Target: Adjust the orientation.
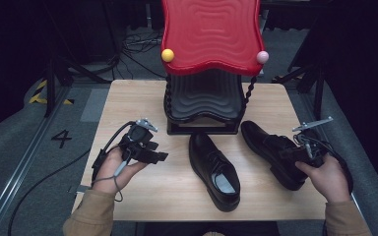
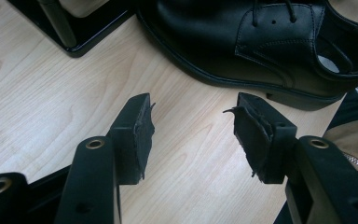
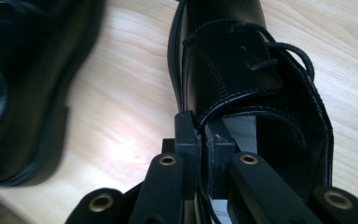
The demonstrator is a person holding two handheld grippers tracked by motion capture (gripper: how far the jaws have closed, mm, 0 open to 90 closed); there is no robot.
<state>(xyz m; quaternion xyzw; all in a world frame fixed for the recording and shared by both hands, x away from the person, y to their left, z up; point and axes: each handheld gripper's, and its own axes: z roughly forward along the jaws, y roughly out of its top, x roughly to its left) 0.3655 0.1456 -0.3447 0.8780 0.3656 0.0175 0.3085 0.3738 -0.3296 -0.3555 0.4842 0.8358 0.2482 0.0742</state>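
Jaws of the right gripper (image 3: 199,140) were pinched tight on the collar edge of the right-hand shoe (image 3: 242,70), one pad outside the leather, the other inside the opening. Jaws of the left gripper (image 2: 193,126) stood wide apart with nothing between them, hovering over bare wood. The held shoe (image 1: 270,150) was a black leather lace-up, glossy, stitched along the quarters, laces loosely tied; it sat on the right part of the table (image 1: 142,191), toe pointing away toward the rack. Its mate, the second shoe (image 1: 214,169), lay at the table's middle, near but apart, pale insole visible, toe also away. Behind both stood a black wavy-shelved rack (image 1: 204,103) with a red wavy top (image 1: 211,32), a yellow ball (image 1: 167,55) and pink ball (image 1: 262,57) at its front corners. The rack's base lay just past the shoes' toes.
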